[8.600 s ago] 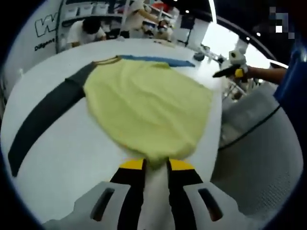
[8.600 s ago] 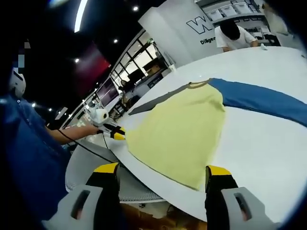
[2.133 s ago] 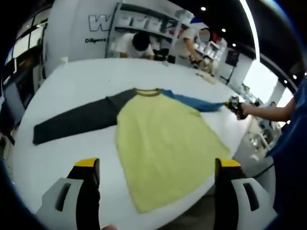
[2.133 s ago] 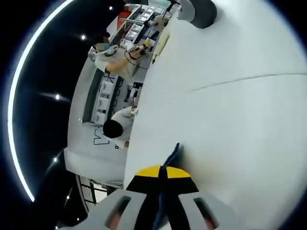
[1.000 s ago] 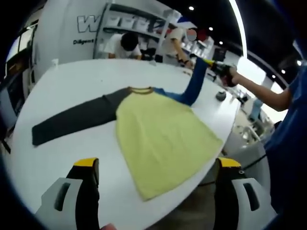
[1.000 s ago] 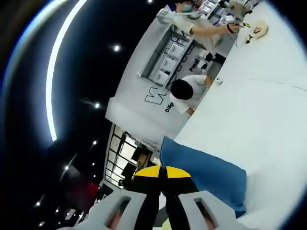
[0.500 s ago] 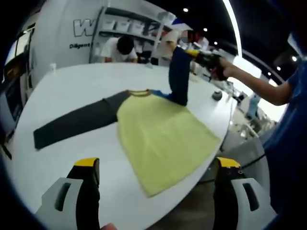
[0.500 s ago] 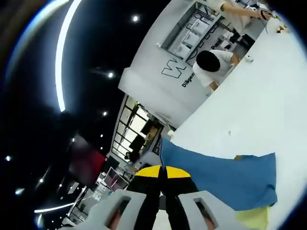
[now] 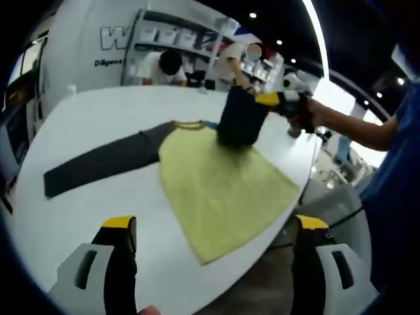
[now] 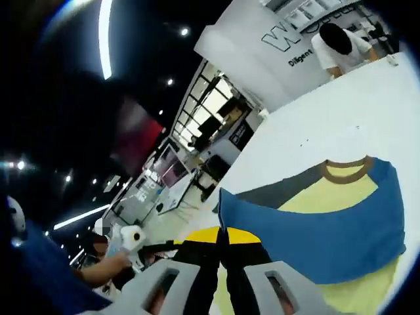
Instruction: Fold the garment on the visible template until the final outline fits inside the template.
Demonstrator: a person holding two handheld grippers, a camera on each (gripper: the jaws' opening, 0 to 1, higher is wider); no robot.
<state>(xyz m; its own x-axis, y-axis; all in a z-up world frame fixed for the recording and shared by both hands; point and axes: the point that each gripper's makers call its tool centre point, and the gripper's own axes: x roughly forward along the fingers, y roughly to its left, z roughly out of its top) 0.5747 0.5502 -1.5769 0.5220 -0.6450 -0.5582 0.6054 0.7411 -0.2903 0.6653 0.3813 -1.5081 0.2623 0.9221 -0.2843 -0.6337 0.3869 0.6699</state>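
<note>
Garment (image 9: 223,184) is found spread flat on a white table (image 9: 98,111), its yellow body near the table's front edge and its collar (image 9: 189,125) farther back. Nearest in the left gripper view, the left gripper (image 9: 209,226) is held wide apart and empty, short of the hem. In the right gripper view, the right gripper (image 10: 223,237) is seen clamped tight on the cuff of the blue sleeve (image 10: 315,233), which is lifted and draped across the chest toward the dark sleeve (image 9: 98,161); that sleeve lies extended flat across the table. No template outline can be made out in either view. Beyond the table, persons are seen at shelving (image 9: 197,26). Progress is judged early: one sleeve fold in hand, the other sleeve and the body unfolded. Risks are judged as follows: if the cuff is released high, the sleeve may land twisted or bunched; if it is pulled too far across, the body may be dragged toward the edge, where the hem already sits close and could slide off.
</note>
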